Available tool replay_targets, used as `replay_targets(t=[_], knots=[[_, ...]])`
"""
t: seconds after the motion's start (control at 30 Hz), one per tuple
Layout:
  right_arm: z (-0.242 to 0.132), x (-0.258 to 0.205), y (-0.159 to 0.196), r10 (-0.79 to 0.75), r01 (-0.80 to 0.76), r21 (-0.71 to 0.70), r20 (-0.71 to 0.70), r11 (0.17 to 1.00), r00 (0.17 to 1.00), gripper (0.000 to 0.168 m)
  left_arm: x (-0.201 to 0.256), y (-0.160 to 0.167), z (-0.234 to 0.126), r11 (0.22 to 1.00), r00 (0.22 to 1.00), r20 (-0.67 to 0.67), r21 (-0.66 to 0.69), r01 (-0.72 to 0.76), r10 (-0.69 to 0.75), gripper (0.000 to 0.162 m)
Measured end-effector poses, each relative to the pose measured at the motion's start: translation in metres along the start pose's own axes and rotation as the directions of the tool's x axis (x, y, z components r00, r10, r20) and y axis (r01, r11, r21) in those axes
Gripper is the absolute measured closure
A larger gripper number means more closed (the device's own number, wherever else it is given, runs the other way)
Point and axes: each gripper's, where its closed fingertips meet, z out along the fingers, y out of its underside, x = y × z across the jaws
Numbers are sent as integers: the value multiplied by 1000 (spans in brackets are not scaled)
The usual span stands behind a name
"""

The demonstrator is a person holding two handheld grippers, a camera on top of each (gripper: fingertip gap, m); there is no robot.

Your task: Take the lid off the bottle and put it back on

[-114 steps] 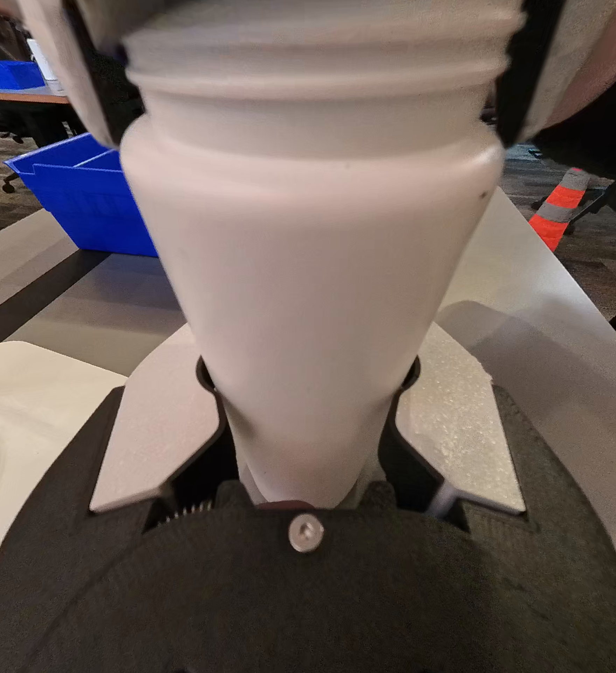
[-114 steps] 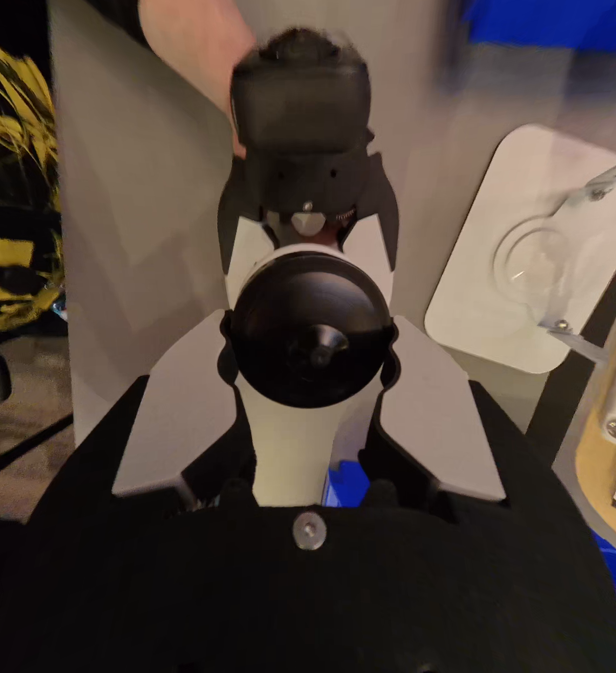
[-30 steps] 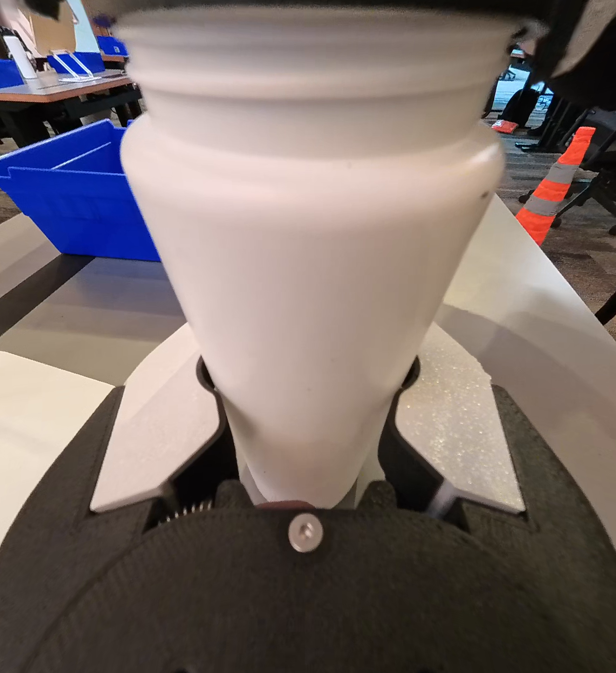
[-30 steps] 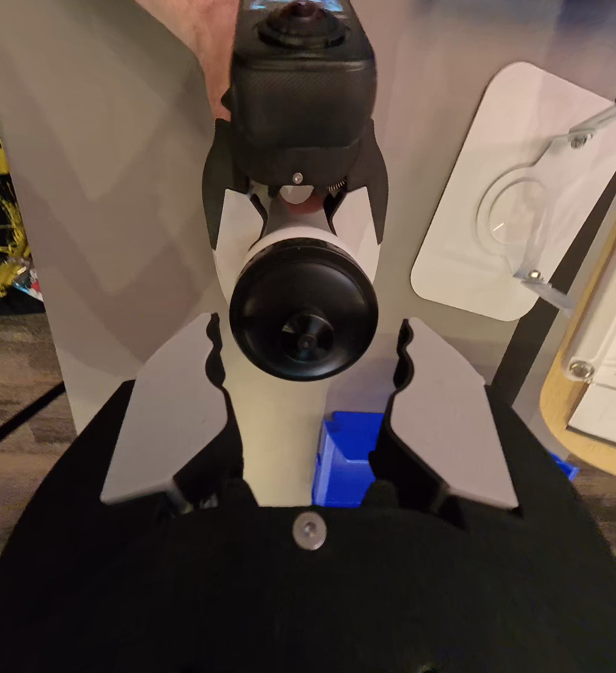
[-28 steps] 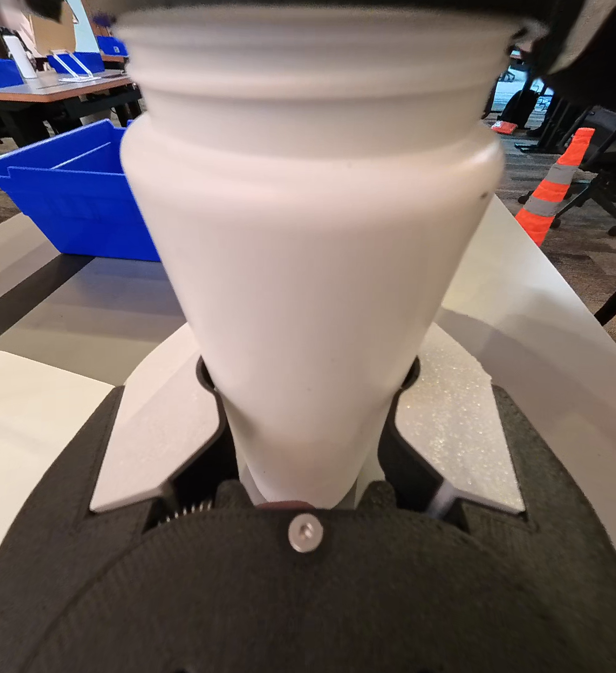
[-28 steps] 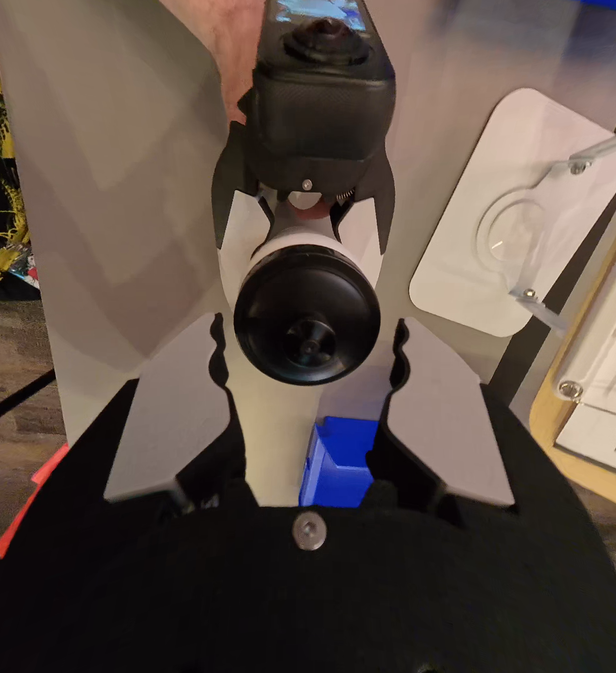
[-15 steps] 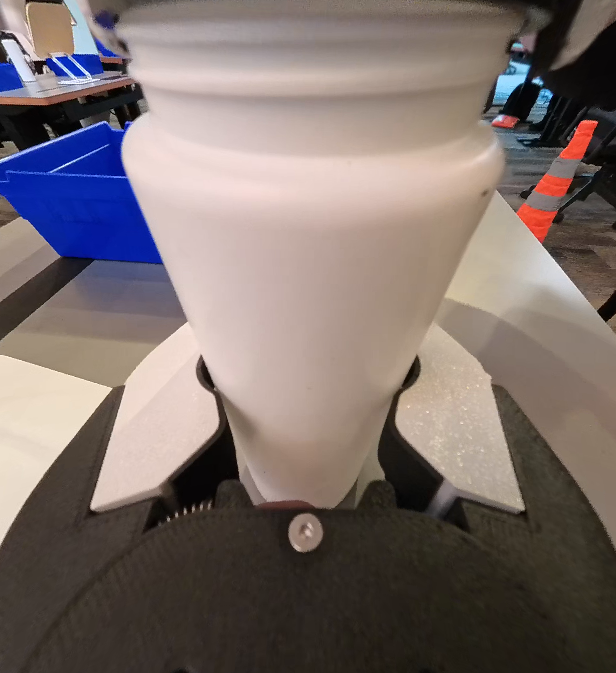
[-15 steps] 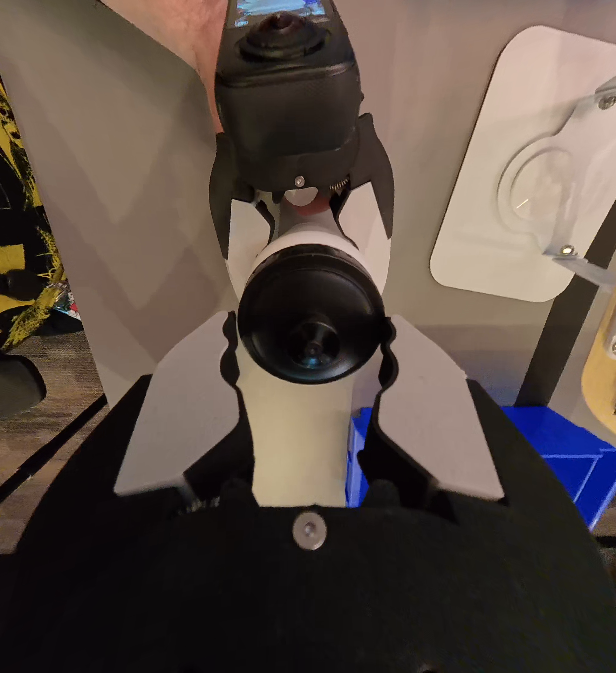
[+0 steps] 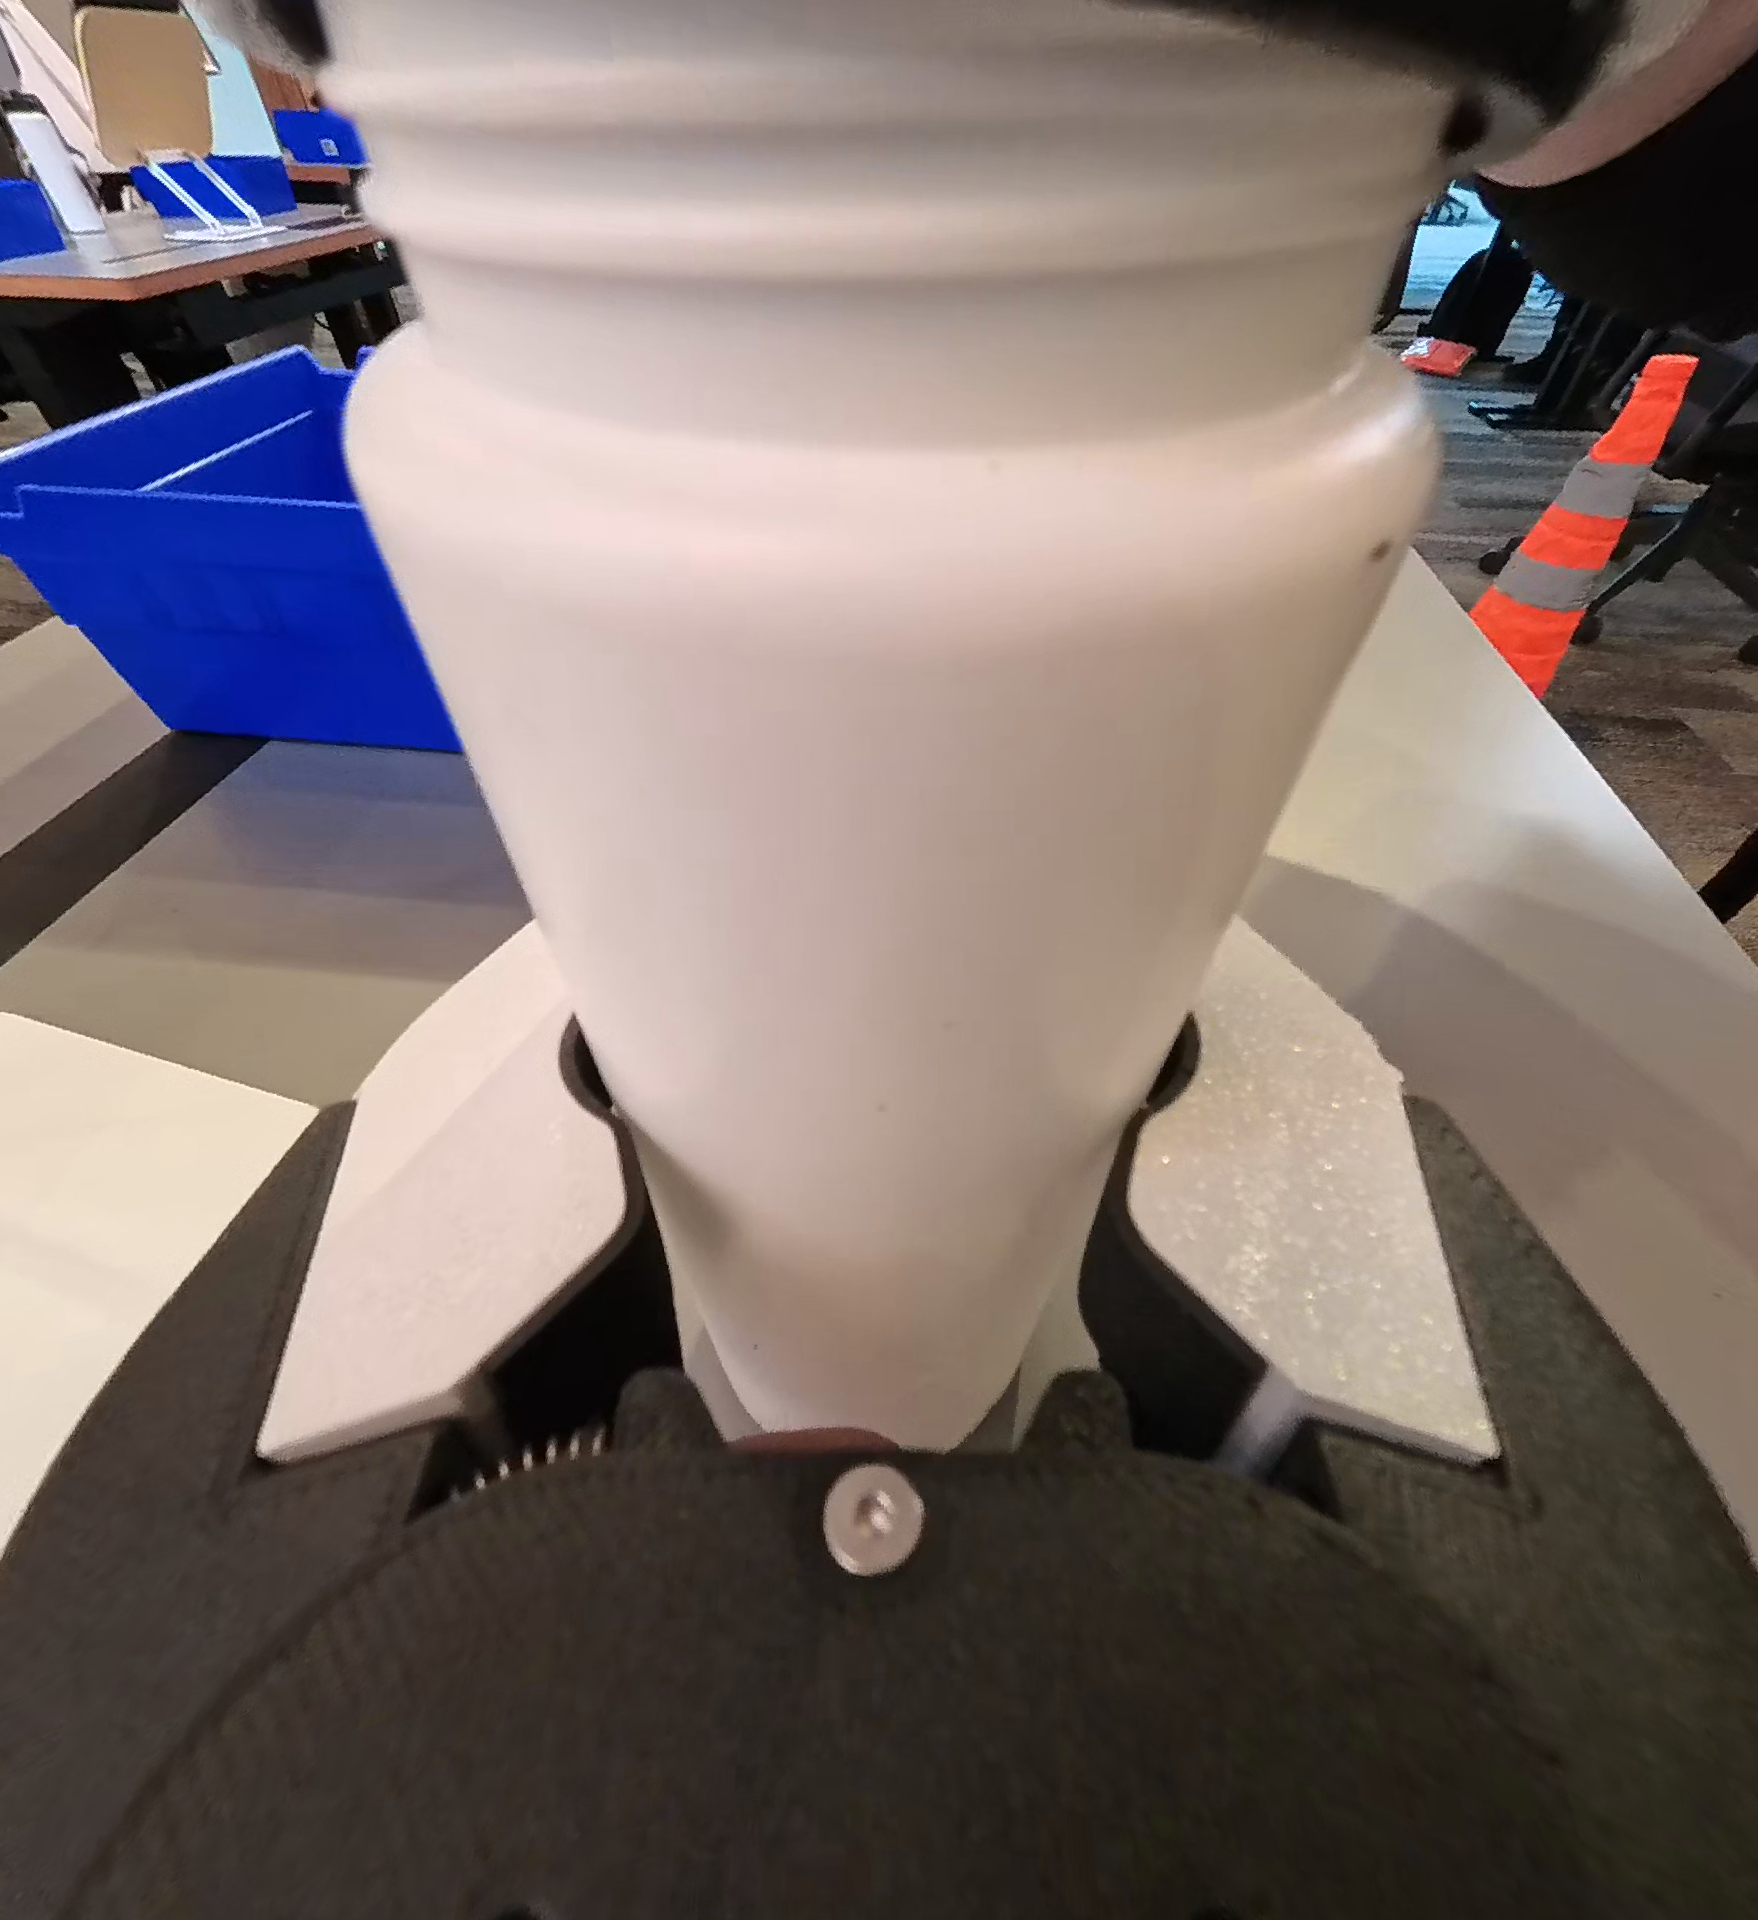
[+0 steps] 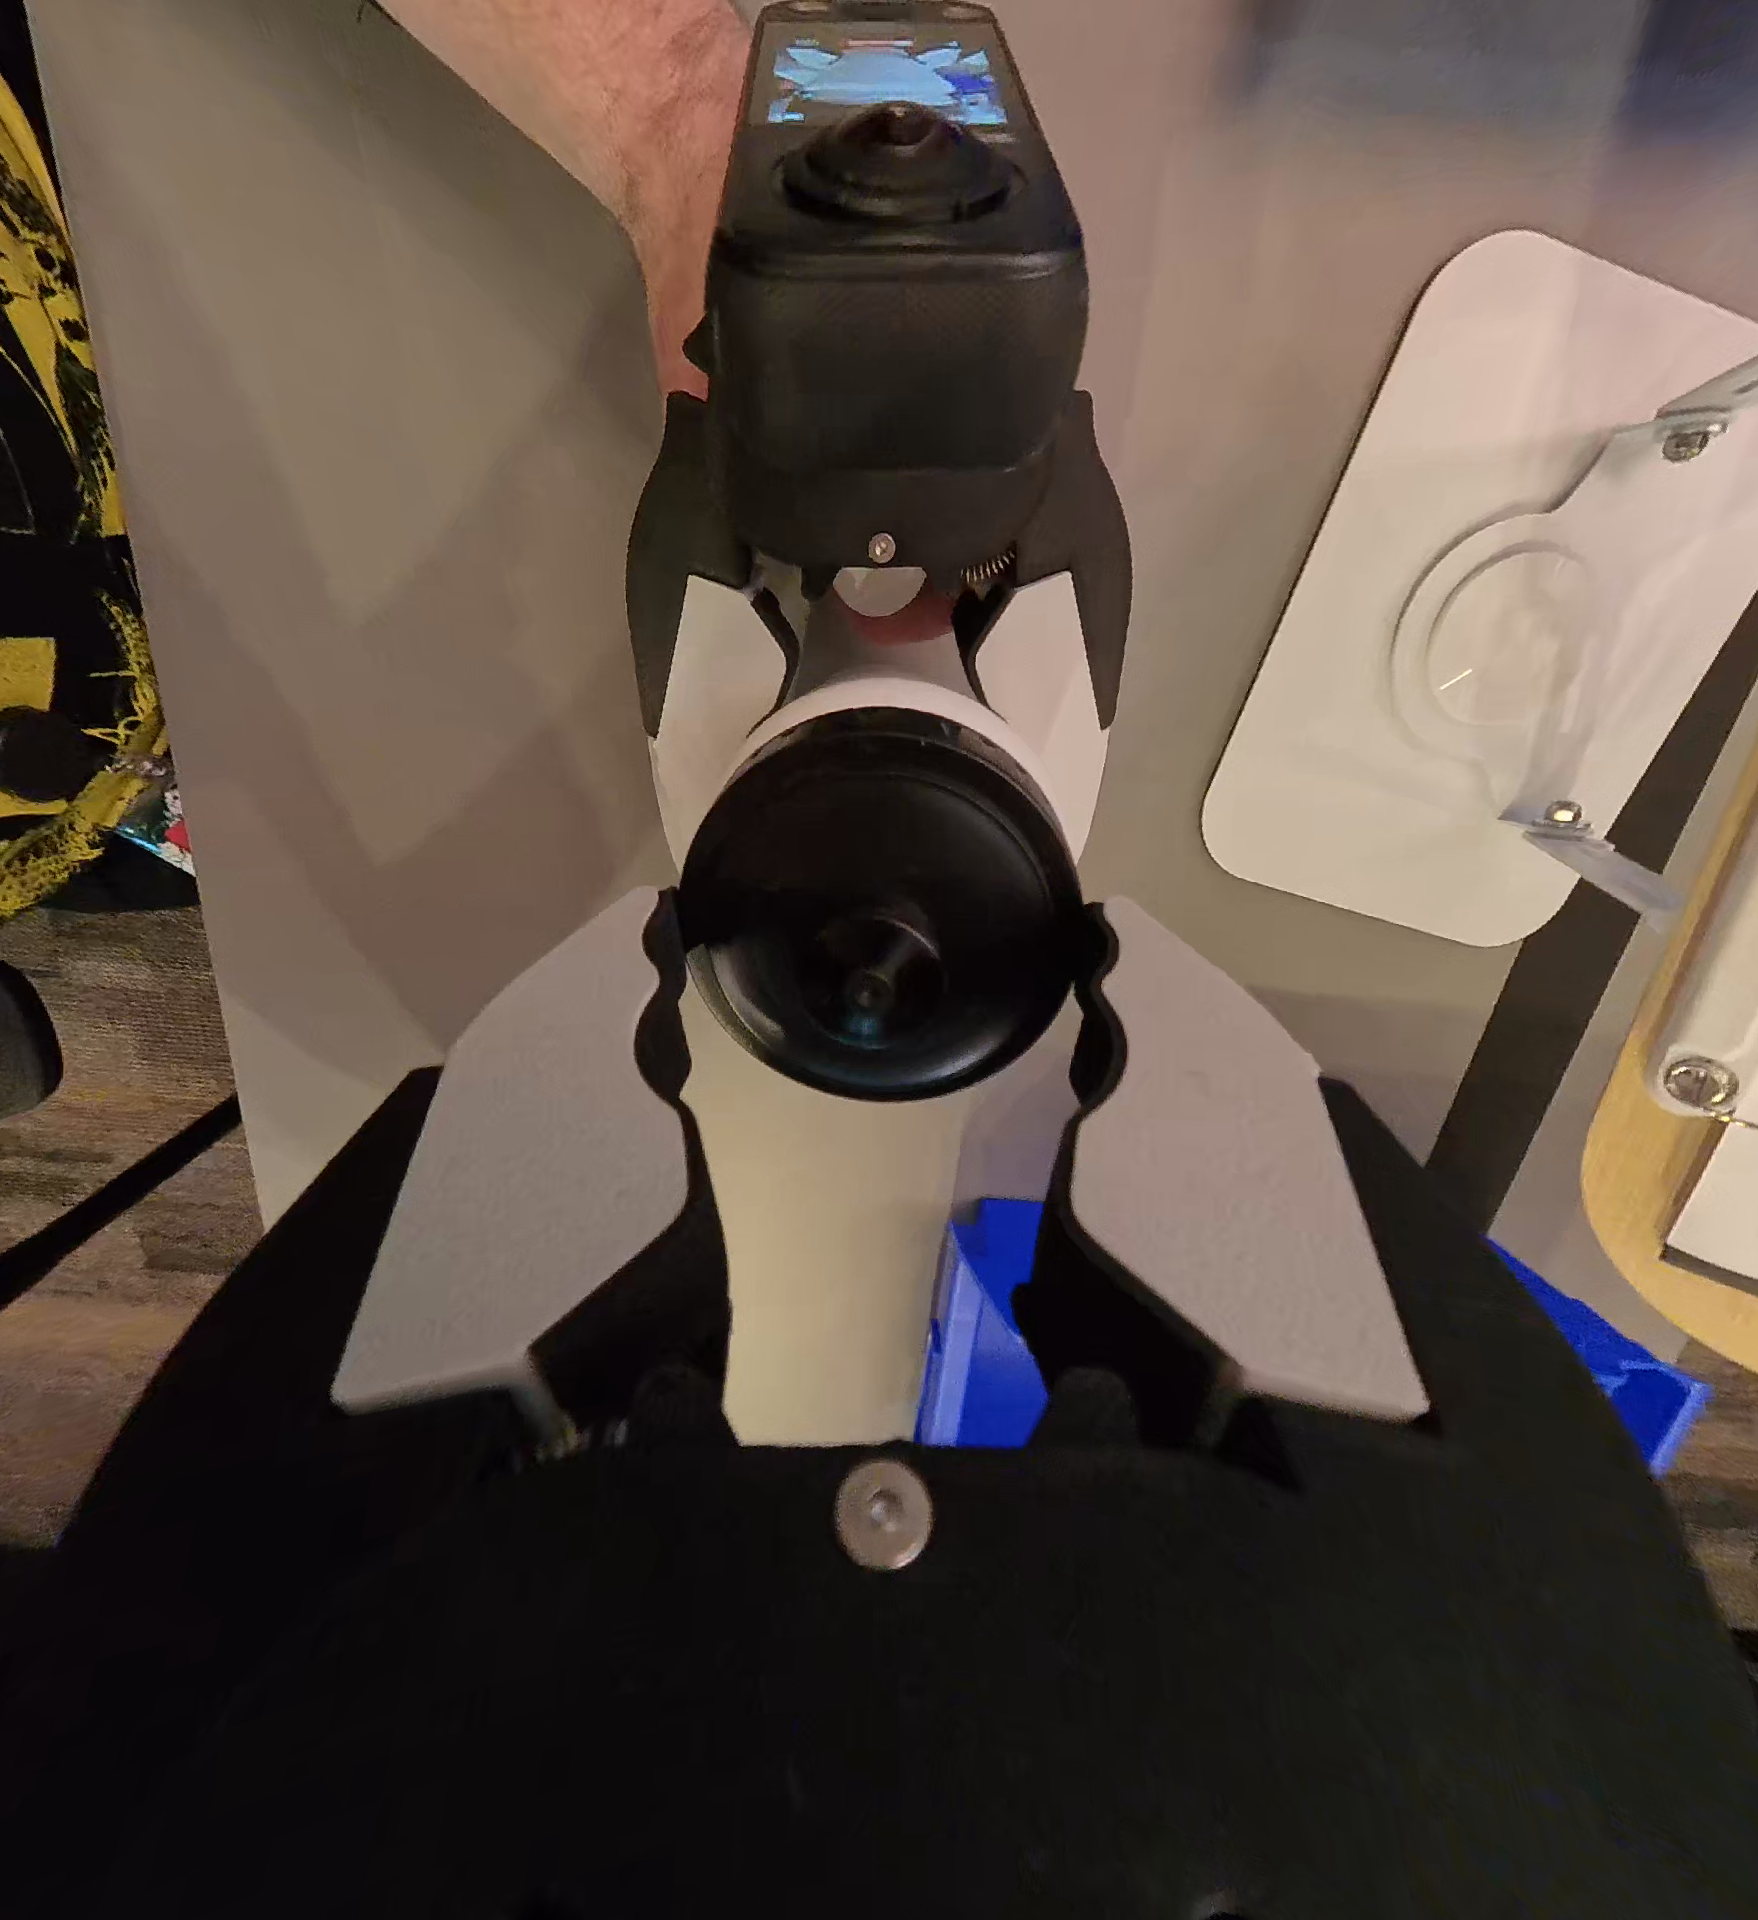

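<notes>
White plastic bottle: held upright above the grey desk, its lower body between the 2 fingers of the left gripper, jaws clenched on it.
Bottle neck: bare screw threads show in the left wrist view just below the blurred dark edge at the top of that view.
Black lid: sits over the bottle's mouth, seen from above in the right wrist view, with a white ring of bottle showing behind it.
Right gripper: its 2 fingers flank the lid, jaws closed around the lid's rim, the left finger touching it; contact on the right side is hard to tell.
Left gripper from above: a camera rides on it, and a person's forearm reaches in behind.
Blue bin: stands on the desk beyond the bottle.
White pad: lies on the desk beside the grippers, under a clear plastic bracket.
Orange cone: on the floor past the desk's edge.
</notes>
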Motion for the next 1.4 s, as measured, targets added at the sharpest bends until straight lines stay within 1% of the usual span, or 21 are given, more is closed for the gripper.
replay_targets(t=[0.2,0.37,0.43,0.5,0.57,0.7,0.77,0.83,0.87,0.97,1.1,1.2,1.23,1.4], knots=[[0,-1,0,129,-129,18,15,991,992,95,0,0,0,1000,1000,1,0,0,0,62],[0,1,-3,271,-272,24,30,962,962,95,-1,0,0,1000,1000,6,2,7,-7,62],[0,1,-4,293,-294,28,29,955,956,95,-1,0,0,1000,1000,7,1,6,-6,62],[1,0,-2,252,-252,23,14,967,968,94,-1,0,0,1000,1000,7,2,7,-7,62],[3,-2,0,220,-220,22,18,975,975,86,-1,0,0,1000,1000,7,3,8,-8,62],[5,-2,-4,161,-161,65,4,985,987,81,-1,0,0,1000,1000,7,3,7,-7,62],[3,-1,-6,107,-107,86,3,991,994,85,-1,0,0,1000,1000,7,3,6,-6,62],[3,1,-4,63,-63,76,4,995,998,93,0,0,0,1000,1000,7,3,4,-4,62],[3,1,-4,45,-45,75,10,996,999,94,0,0,0,1000,1000,7,1,3,-3,62],[3,1,-3,24,-26,63,20,998,999,93,0,0,0,1000,1000,9,0,2,-2,62],[3,0,-3,56,-56,70,1,996,998,93,0,0,1,1000,1000,5,2,-2,2,62],[3,1,-4,-63,71,108,-74,992,995,94,0,0,0,1000,1000,1,8,6,-6,62],[3,2,-5,-75,85,118,-82,989,994,94,0,0,0,1000,1000,0,9,7,-7,62],[6,0,-3,-54,52,136,14,989,998,94,1,0,1,1000,1000,4,2,-2,2,62]])
